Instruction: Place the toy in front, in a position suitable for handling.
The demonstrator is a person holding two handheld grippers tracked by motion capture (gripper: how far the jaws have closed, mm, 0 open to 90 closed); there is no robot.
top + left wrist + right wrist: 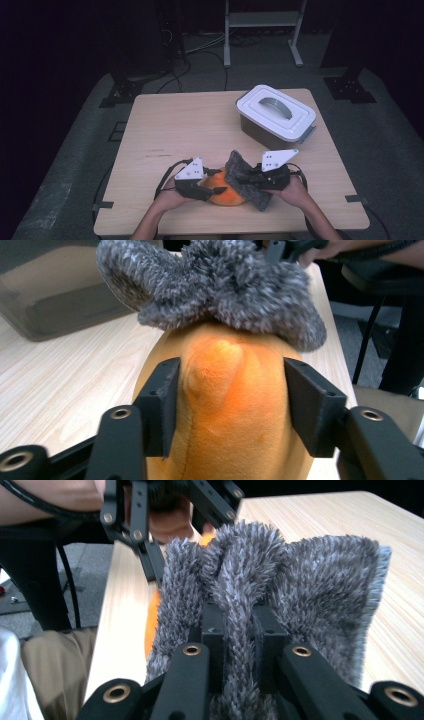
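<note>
An orange plush toy (227,195) lies near the table's front edge, and a grey fuzzy cloth (244,172) is draped over its right side. My left gripper (207,189) comes in from the left. In the left gripper view its jaws (232,385) press on both flanks of the plush (235,415), with the cloth (220,285) bunched on top. My right gripper (254,178) reaches in from the right. In the right gripper view it (235,622) is shut on a raised fold of the cloth (320,575), and a sliver of orange (152,617) shows at the cloth's left.
A grey storage box with a white handled lid (276,115) stands at the back right of the wooden table (175,125). Cables and a metal frame (262,20) lie on the dark floor beyond the table. The person's forearms enter from the front edge.
</note>
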